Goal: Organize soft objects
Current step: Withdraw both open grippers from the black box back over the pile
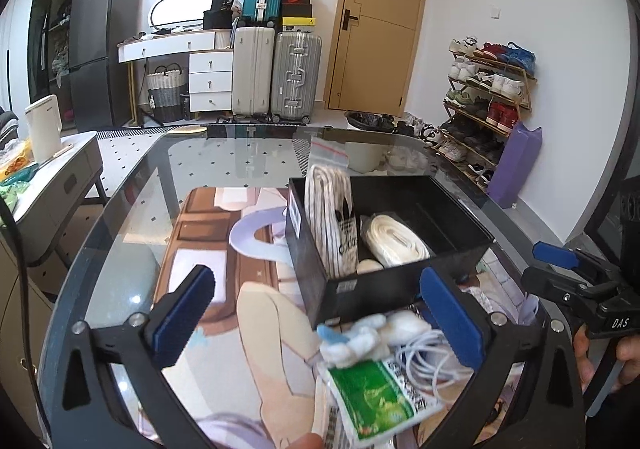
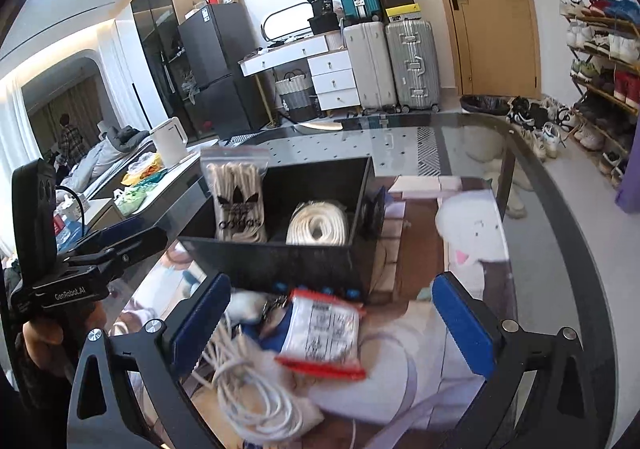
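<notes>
Both grippers' blue ribbed pads spread wide and empty, left gripper (image 1: 324, 317) over crinkly green sachet (image 1: 376, 397), right gripper (image 2: 340, 325) over red-edged clear pouch (image 2: 324, 333), coiled white cord (image 2: 248, 393) beside, rigid black box (image 2: 288, 249) ahead.

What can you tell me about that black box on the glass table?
The black box is an open-topped, thin-walled rectangular tray, seemingly cardboard, with pale labels on two outer walls. It sits flat on the glass table. Inside, a bag of striped laces stands at one end beside a lying coil of white laces. Neither gripper touches it.
</notes>
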Available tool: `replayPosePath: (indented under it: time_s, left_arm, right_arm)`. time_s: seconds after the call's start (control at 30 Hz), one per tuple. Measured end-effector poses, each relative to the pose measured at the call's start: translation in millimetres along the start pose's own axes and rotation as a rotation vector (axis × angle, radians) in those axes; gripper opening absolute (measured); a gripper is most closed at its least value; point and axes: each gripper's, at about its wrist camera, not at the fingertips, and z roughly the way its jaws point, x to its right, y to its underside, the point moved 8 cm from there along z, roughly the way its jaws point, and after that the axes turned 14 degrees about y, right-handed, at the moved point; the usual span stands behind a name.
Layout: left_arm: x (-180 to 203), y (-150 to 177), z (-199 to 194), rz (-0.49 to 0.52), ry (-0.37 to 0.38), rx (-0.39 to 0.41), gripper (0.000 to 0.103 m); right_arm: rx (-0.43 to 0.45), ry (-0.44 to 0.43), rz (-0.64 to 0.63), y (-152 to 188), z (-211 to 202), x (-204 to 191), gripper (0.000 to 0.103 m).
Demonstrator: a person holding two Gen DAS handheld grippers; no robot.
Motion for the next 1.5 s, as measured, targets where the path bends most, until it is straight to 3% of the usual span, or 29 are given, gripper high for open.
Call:
replayPosePath:
  time_s: [0.53,0.93,1.5]
  left_arm:
    - [2,46,-11,-0.006,-0.015,-0.054,0.103]
    - [4,58,-10,-0.012,-0.007,-0.065,0.103]
    - [1,63,-7,-0.011,-0.014,-0.076,0.103]
  right_arm:
    - [-0.052,-0.069,-0.073,45,-12,-32,0.103]
    - [-0.107,-0.022,-0.056,65,1,-40,0.103]
    - [-0.172,0.023,0.049,68,26,-37,0.103]
